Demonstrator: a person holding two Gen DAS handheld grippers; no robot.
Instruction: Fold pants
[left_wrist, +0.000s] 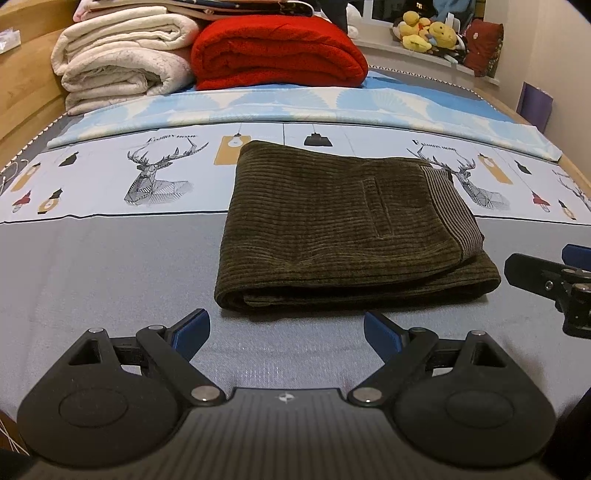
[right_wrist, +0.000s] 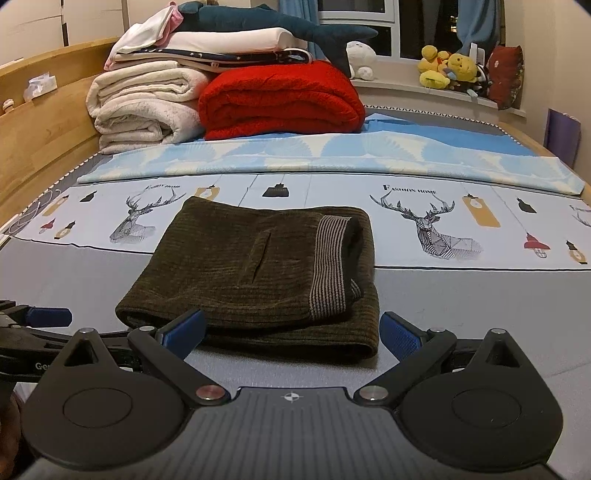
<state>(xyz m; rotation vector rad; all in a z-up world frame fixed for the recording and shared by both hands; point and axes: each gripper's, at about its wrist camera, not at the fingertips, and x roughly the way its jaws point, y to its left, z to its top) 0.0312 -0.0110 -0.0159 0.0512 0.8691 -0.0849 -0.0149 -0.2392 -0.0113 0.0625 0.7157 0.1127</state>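
Bedspread holds folded pants; left gripper, right gripper hover spread.

red blanket | cream blankets | plush shark | yellow plush toys

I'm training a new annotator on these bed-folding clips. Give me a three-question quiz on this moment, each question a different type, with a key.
1. True or false: the left gripper is shut on the folded corduroy pants.
2. Multiple choice: what lies beside the red blanket at the far end of the bed? A) a laundry basket B) a stack of cream blankets C) a suitcase
3. Fill in: the striped waistband sits toward the ___ side of the pants in the right wrist view.

Key:
1. False. Both the left and the right gripper are open and hold nothing.
2. B
3. right
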